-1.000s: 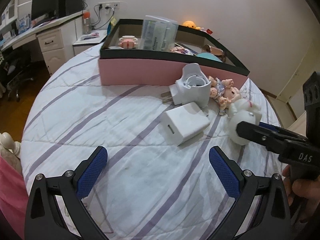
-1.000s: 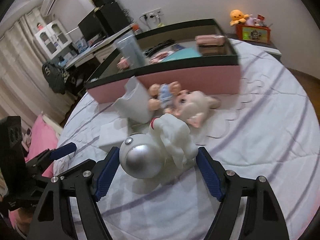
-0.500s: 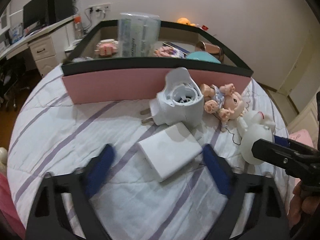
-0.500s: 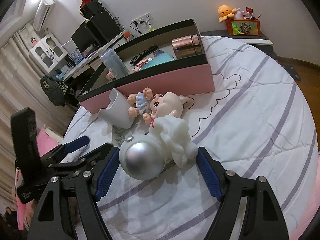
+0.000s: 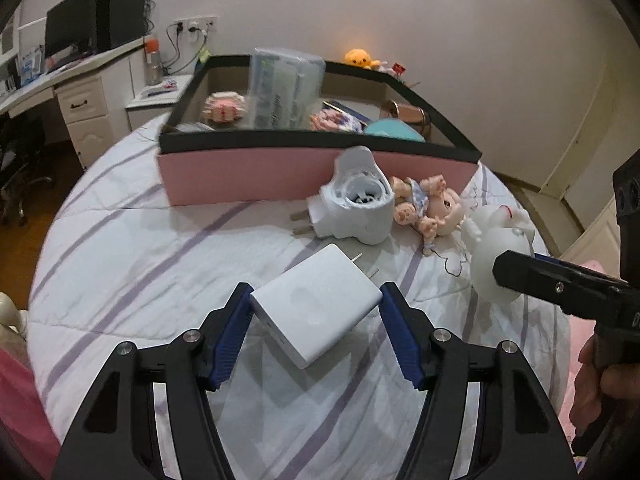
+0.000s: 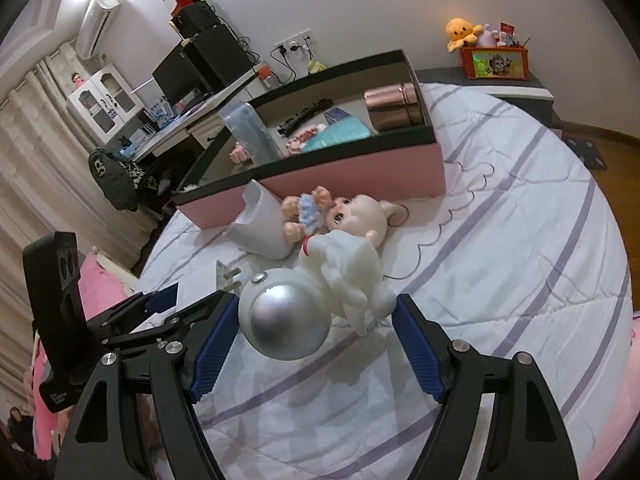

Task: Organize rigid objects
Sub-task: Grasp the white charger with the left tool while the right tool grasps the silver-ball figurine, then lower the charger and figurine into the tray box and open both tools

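Left tongs advanced, now straddling white charger, still unclenched; right tongs unclenched around astronaut figure. Grasps next.

On bed, mid-frame: one flat white charger, one white plug-in device, one baby doll, one astronaut figure. Upper centre: one pink box. Inside: one copper canister, one clear case.

striped bedspread, desk (monitor on top), orange plush
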A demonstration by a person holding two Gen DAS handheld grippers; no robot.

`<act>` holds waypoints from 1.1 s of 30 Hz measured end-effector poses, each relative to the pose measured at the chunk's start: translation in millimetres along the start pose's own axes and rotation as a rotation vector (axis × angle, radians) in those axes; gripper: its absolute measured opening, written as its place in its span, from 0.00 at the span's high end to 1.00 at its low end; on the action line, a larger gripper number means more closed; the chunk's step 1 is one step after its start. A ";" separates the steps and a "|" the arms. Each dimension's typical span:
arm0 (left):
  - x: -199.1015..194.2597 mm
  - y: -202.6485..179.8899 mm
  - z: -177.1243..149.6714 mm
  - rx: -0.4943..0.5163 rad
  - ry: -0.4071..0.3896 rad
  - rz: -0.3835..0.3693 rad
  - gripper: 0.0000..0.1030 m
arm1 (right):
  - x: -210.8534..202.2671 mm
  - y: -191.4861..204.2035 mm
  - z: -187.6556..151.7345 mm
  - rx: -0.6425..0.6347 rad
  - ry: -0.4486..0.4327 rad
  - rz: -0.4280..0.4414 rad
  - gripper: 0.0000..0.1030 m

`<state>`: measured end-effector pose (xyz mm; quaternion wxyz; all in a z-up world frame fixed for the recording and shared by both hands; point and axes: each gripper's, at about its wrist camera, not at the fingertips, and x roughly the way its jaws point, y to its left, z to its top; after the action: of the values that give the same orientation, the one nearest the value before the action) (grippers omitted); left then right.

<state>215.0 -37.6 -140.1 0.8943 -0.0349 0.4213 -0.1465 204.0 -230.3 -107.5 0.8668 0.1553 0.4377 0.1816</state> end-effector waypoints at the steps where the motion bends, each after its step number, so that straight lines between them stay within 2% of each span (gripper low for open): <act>1: -4.0 2.2 1.7 -0.003 -0.008 0.001 0.36 | -1.6 1.9 1.3 -0.004 -0.004 0.001 0.24; 5: -19.2 12.5 13.2 -0.009 -0.044 0.002 0.36 | -9.8 11.5 13.2 -0.028 -0.026 0.008 0.24; 10: -34.1 25.4 46.5 -0.008 -0.111 0.009 0.36 | -21.2 23.4 43.8 -0.081 -0.072 -0.007 0.24; 15: -41.0 34.0 96.6 0.004 -0.189 0.023 0.36 | -26.7 35.4 88.5 -0.139 -0.130 -0.026 0.24; 21: -27.6 47.0 165.3 0.014 -0.238 0.029 0.36 | -14.3 37.7 148.6 -0.147 -0.164 -0.032 0.24; 26: 3.7 51.0 207.0 0.014 -0.215 0.025 0.36 | 12.6 34.9 185.0 -0.138 -0.151 -0.048 0.24; 33: 44.3 53.1 228.5 0.010 -0.169 0.025 0.36 | 50.3 18.8 202.8 -0.093 -0.108 -0.065 0.24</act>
<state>428.5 -13.7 -36.1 0.9286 -0.0374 0.3441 -0.1339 393.6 -213.4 -19.4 0.9009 0.1102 0.3862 0.1646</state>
